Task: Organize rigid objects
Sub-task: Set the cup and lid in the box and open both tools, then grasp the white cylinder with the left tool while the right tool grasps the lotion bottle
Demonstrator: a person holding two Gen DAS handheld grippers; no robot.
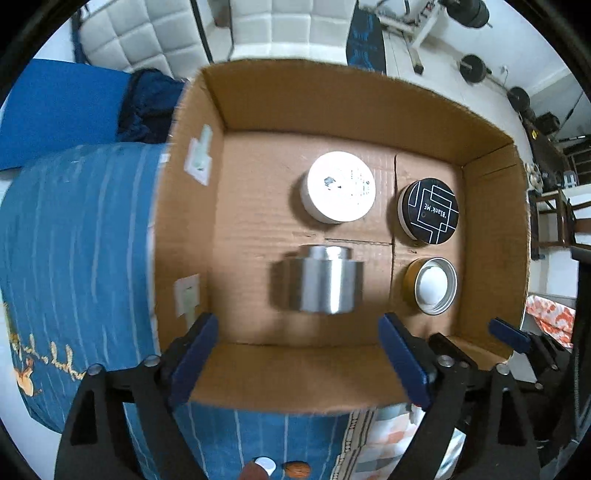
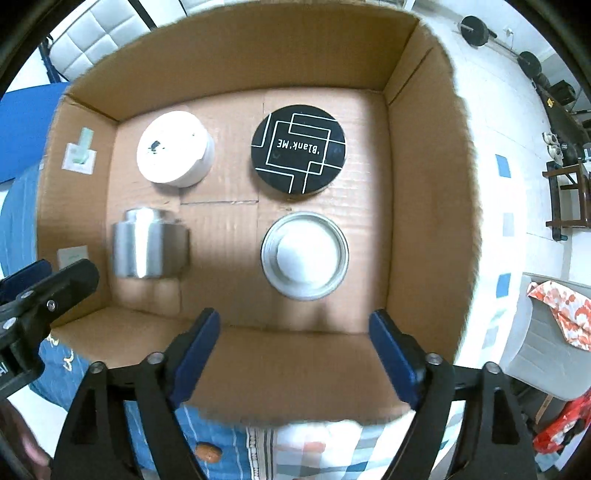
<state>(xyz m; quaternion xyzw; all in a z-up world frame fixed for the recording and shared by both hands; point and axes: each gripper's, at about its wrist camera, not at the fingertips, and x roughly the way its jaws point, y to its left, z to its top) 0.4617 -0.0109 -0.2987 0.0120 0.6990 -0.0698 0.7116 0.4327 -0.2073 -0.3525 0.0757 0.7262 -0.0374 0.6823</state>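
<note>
Both wrist views look down into an open cardboard box. On its floor stand a silver metal canister, a white round jar, a black round tin printed "Blank.ME" and a gold tin with a silver and white lid. My left gripper hangs open above the canister, nothing between its blue pads. My right gripper hangs open above the gold tin, also empty. The right gripper's fingers show at the left view's right edge.
The box rests on a blue patterned bedspread. A dark blue cloth lies beside it. White padded seats, weight plates on the white floor and a dark wooden table stand around.
</note>
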